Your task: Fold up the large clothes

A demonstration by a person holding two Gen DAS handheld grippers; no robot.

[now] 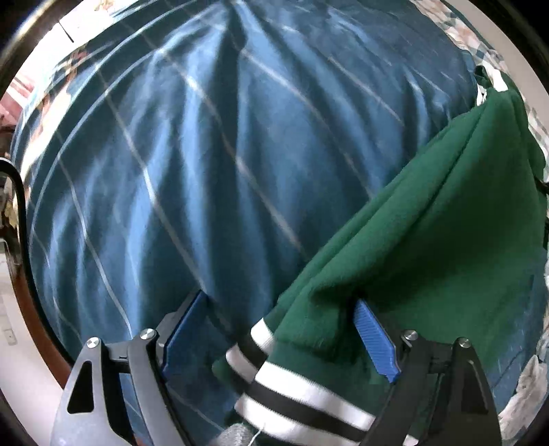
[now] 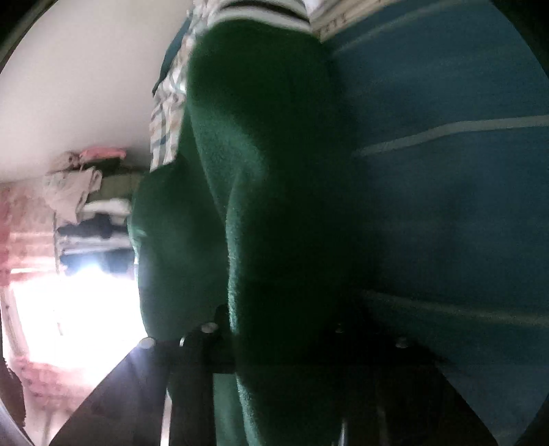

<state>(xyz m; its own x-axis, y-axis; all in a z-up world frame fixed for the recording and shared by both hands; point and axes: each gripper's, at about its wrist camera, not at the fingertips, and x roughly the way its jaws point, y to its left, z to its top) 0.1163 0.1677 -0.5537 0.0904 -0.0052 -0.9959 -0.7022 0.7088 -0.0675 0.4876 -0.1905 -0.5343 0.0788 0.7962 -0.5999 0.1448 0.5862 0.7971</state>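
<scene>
A dark green garment with a white-and-black striped hem hangs over a blue bedsheet with thin pale lines. My left gripper is open; its blue fingers stand wide apart, and the striped hem lies loose between them, draped over the right finger. In the right wrist view the green garment fills the middle, stretched up toward its striped edge. My right gripper is dark and buried in the cloth; its fingertips are hidden.
The blue bedsheet spreads to the right. A checked pillow or quilt lies at the bed's edge. A shelf with folded clothes and a bright window are at left. A white wall is above.
</scene>
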